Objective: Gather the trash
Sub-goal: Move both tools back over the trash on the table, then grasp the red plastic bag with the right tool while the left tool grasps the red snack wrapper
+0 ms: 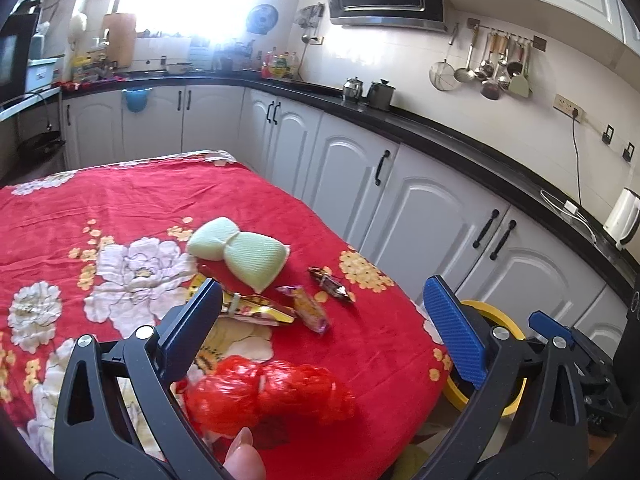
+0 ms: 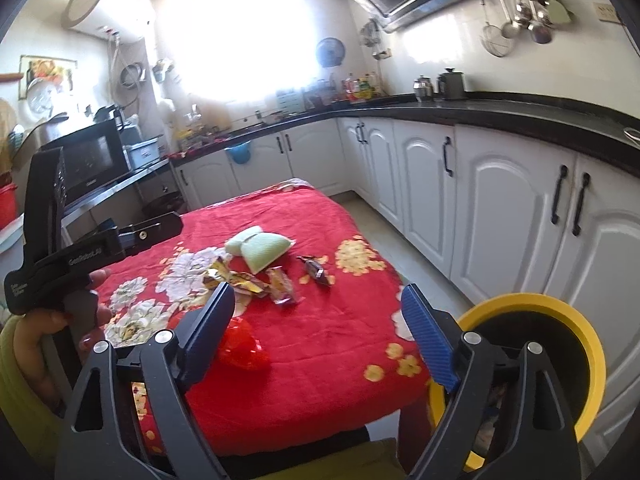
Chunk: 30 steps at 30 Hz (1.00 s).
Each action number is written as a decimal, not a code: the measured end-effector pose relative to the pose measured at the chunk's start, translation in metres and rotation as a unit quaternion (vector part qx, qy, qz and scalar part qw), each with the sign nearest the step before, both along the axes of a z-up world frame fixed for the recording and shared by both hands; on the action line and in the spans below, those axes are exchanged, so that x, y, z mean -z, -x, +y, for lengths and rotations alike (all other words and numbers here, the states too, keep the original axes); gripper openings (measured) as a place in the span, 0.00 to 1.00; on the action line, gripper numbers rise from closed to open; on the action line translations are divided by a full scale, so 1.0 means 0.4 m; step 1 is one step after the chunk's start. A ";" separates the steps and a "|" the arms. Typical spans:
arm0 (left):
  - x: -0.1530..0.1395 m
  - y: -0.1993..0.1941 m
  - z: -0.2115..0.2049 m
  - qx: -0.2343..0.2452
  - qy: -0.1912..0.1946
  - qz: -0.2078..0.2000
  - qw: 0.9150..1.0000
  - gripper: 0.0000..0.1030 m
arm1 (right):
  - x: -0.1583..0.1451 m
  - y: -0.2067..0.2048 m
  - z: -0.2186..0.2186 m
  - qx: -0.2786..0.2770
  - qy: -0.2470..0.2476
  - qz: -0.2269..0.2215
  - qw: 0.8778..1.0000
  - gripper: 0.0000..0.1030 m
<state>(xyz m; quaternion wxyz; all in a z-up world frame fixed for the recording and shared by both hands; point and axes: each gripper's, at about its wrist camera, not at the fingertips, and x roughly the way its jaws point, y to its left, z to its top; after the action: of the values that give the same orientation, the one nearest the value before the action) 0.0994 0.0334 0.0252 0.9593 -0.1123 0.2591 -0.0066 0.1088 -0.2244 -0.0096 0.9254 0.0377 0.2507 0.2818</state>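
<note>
On the red floral tablecloth (image 1: pixel 132 200) lie a crumpled red plastic bag (image 1: pixel 272 396), a yellow wrapper (image 1: pixel 256 309), an orange-purple wrapper (image 1: pixel 311 310) and a dark brown wrapper (image 1: pixel 332 285). My left gripper (image 1: pixel 326 322) hangs open above the red bag, touching nothing. In the right wrist view, my right gripper (image 2: pixel 320 334) also stands open over the table's near edge, with the red bag (image 2: pixel 240 348) by its left finger and the wrappers (image 2: pixel 280 286) further on. A yellow-rimmed bin (image 2: pixel 532 360) stands on the floor to the right of the table.
A pale green bow-shaped pad (image 1: pixel 240 250) lies behind the wrappers. White cabinets (image 1: pixel 424 216) under a black counter run close along the right. A hand (image 2: pixel 48 320) holds the left tool at the table's left. A fingertip (image 1: pixel 244 456) shows at the bottom edge.
</note>
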 end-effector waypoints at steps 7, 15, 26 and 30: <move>-0.001 0.014 0.071 -0.027 0.002 0.006 1.000 0.90 | 0.012 -0.006 0.085 -0.044 0.023 0.003 0.999 0.82; 0.023 0.024 0.168 -0.056 0.013 0.031 0.998 0.90 | 0.080 -0.023 0.211 -0.105 0.068 0.027 0.992 0.82; 0.134 0.020 0.263 -0.058 0.062 0.111 0.990 0.89 | 0.192 -0.069 0.323 -0.150 0.120 0.066 0.979 0.82; 0.174 0.007 0.282 -0.051 0.093 0.133 0.985 0.78 | 0.222 -0.084 0.353 -0.161 0.137 0.070 0.975 0.82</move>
<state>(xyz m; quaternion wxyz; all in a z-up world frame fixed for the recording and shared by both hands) 0.0965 0.1463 -0.0446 0.9005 -0.2142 0.3769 0.0337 0.1425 -0.0832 -0.0983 0.8445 -0.1105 0.3537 0.3866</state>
